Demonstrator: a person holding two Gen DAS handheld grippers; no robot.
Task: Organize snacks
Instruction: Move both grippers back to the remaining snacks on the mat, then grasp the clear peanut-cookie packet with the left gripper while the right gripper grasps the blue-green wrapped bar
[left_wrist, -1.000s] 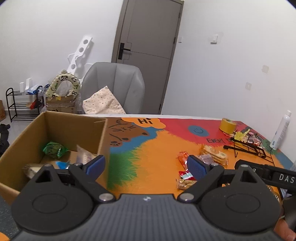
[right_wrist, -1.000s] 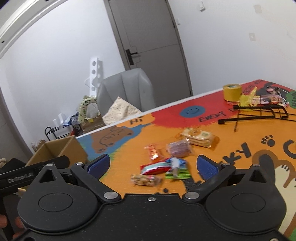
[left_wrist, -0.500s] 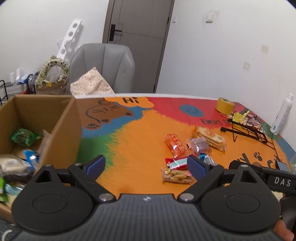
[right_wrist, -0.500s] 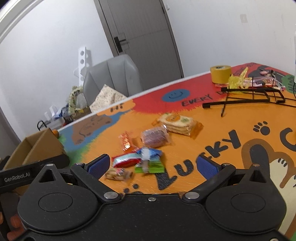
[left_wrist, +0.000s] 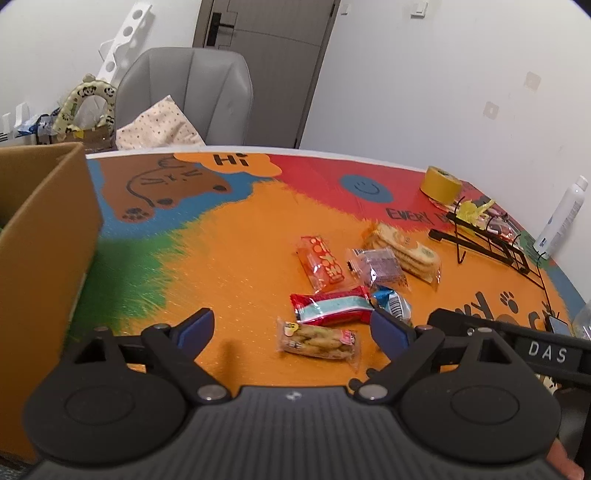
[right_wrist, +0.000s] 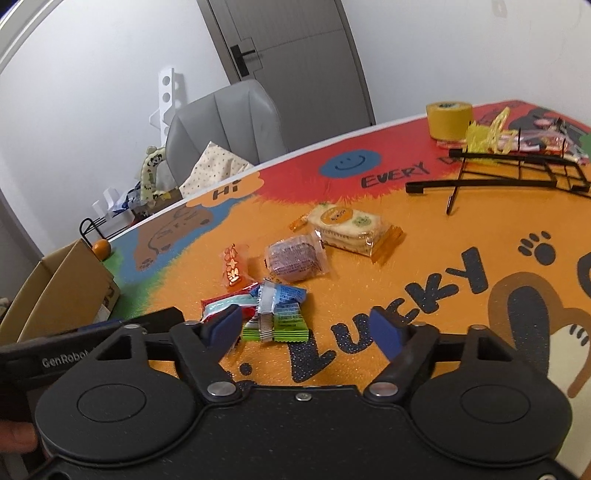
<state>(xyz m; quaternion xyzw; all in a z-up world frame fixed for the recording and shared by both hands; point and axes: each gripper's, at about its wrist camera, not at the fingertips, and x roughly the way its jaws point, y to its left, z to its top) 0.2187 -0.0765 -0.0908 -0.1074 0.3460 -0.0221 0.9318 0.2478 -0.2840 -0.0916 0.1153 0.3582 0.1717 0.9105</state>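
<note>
Both sets of fingers have nothing in them right now. The left gripper (left_wrist: 291, 328) is spread wide over the orange worktop (left_wrist: 229, 258), with the biscuit pack (left_wrist: 319, 338) lying just ahead between its fingers, not pinched. The right gripper (right_wrist: 308, 326) has just been closing in partway, still open, and the green pack (right_wrist: 282, 321) sits just off its left finger with no pad on it.

Going outward, the snacks sit in a loose bunch mid-worktop. Six of them: the biscuit pack, a red-and-blue bar (left_wrist: 330, 304), the green pack with its blue wrapper, an orange candy pack (left_wrist: 321, 262), a purple cake (right_wrist: 295, 258) and a cracker sleeve (right_wrist: 349, 229) furthest back. The bar, green pack and biscuit pack are touching or overlapping; the rest lie just beside them.

One cardboard box (left_wrist: 44, 240) stands at the left edge, inside hidden in these views. So all six visible snacks are left to move, and it looks like the next pick is only being lined up.
</note>
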